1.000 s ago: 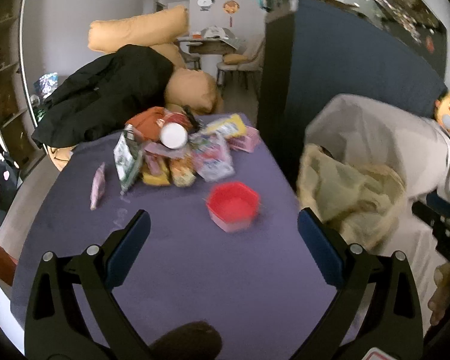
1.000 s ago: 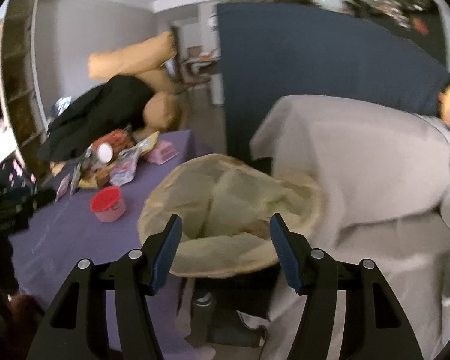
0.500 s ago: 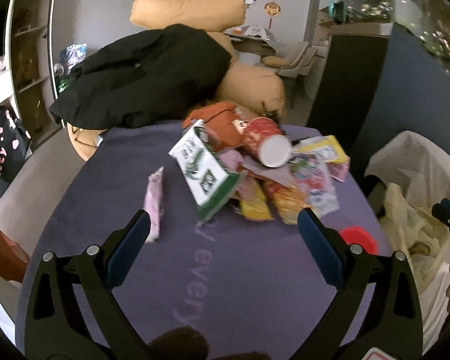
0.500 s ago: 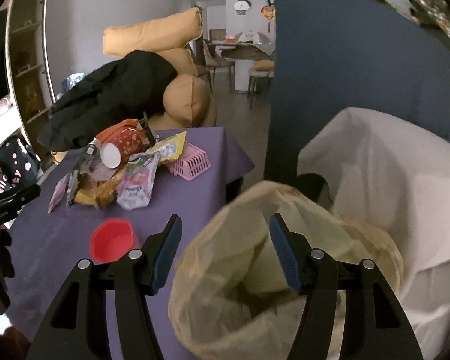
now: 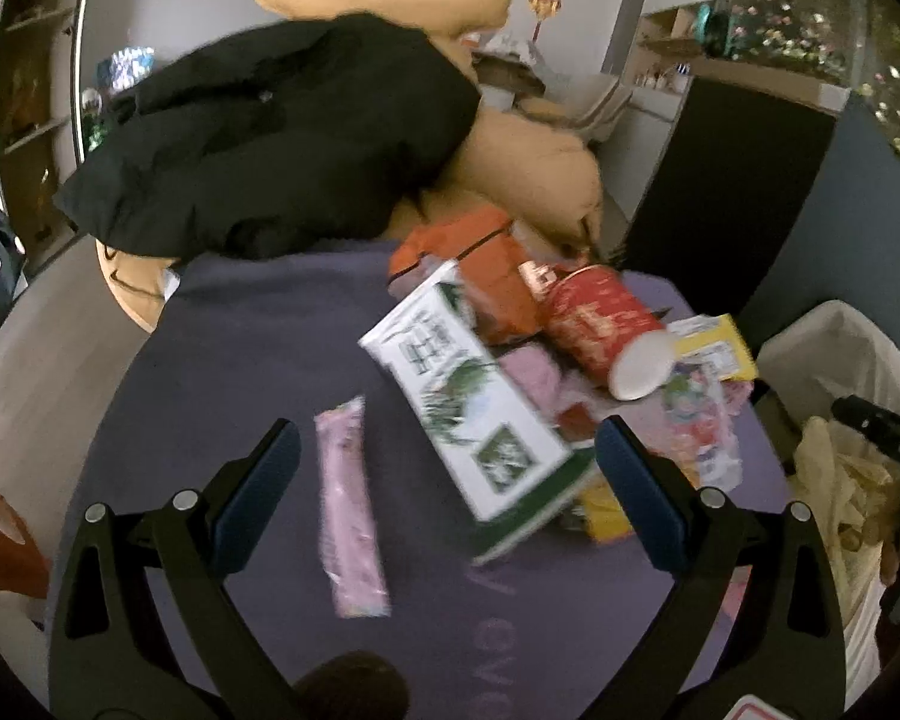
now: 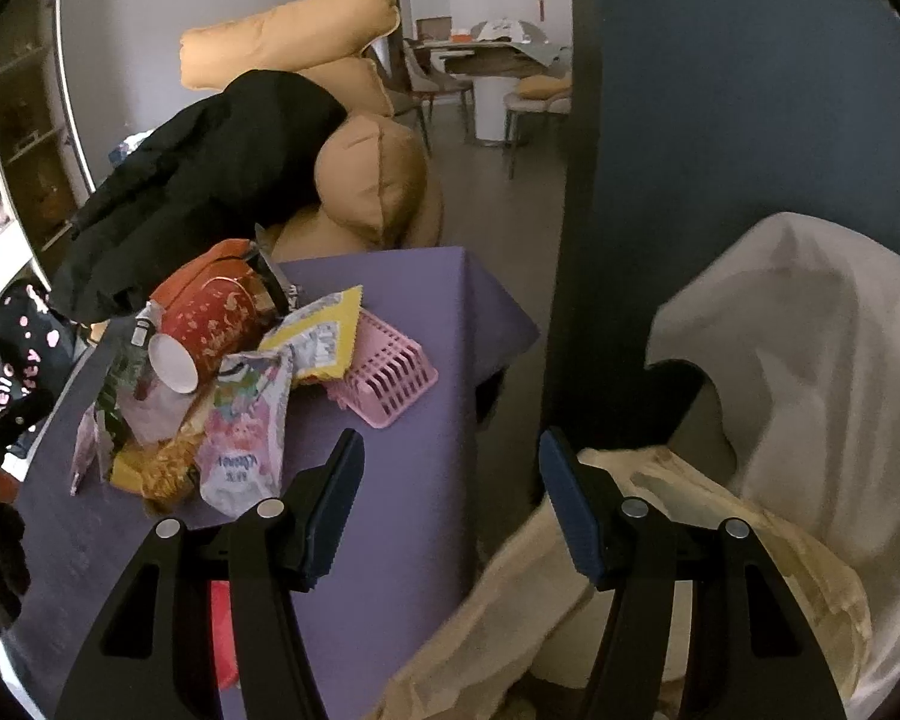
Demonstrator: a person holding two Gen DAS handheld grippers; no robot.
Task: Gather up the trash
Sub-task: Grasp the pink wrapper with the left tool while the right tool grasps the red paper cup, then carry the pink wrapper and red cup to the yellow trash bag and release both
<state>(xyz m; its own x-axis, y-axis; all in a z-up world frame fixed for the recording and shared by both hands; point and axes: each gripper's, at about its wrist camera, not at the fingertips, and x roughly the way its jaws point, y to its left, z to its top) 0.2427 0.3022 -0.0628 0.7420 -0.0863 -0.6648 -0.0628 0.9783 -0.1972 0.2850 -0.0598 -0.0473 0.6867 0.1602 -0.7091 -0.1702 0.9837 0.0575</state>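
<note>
A heap of trash lies on the purple table (image 5: 258, 360): a white and green carton (image 5: 468, 408), a red paper cup (image 5: 606, 330) on its side, an orange packet (image 5: 486, 264), a yellow packet (image 5: 714, 348) and a pink wrapper (image 5: 354, 504) lying apart. My left gripper (image 5: 447, 486) is open and empty, low over the table, the carton and wrapper between its fingers. My right gripper (image 6: 450, 504) is open and empty above the table's right edge, beside the beige trash bag (image 6: 630, 588). The heap (image 6: 222, 372) and a pink basket (image 6: 384, 372) show in the right wrist view.
A black coat (image 5: 282, 132) lies on orange cushions (image 5: 528, 162) behind the table. A dark blue partition (image 6: 720, 150) stands right of the table. A white cloth (image 6: 822, 360) covers something beside the bag. A red lid (image 6: 222, 630) lies behind my right gripper's left finger.
My left gripper has moved forward and left, from the red lid toward the heap. My right gripper has swung up and left, from over the bag's mouth toward the table's right edge.
</note>
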